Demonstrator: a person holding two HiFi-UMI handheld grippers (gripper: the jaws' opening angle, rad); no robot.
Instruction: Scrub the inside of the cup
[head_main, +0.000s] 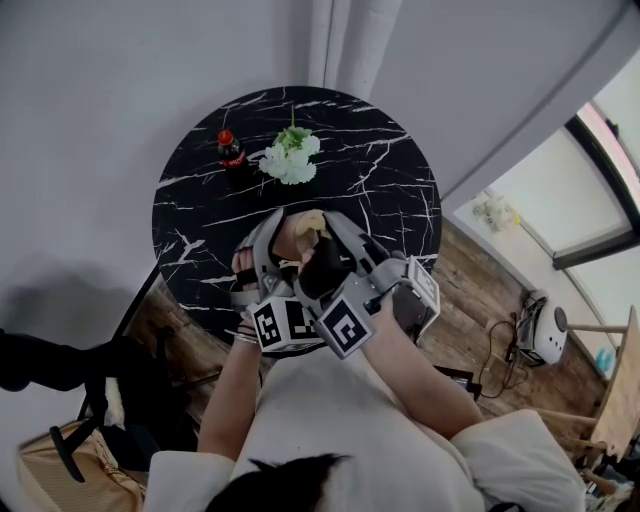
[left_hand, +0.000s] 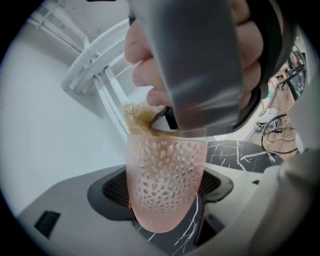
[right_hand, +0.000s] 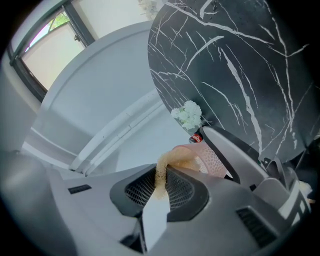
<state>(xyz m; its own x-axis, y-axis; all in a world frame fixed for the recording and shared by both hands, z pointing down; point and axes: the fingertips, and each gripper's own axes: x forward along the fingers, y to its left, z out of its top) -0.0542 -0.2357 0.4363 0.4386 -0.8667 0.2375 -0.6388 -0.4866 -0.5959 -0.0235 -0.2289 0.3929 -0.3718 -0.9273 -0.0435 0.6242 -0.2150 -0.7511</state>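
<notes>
Black marble table (head_main: 400, 200) below. Left gripper (left_hand: 165, 200) clamped across pink perforated cup (left_hand: 165, 160), mid-wall between pads; likely light, thin, slippery, so hold firm without crushing. Right gripper (right_hand: 161, 174) nearly closed, pinching soft scourer (right_hand: 172, 159), tip in cup mouth just ahead.

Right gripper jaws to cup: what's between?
A tan scrubber, pinched in the right gripper, runs to the pink cup; right gripper view shows it.

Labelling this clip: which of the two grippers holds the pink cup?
The left gripper: its jaws clamp the pink cup from both sides. The right gripper instead pinches the tan scrubber, which reaches the cup's rim.
</notes>
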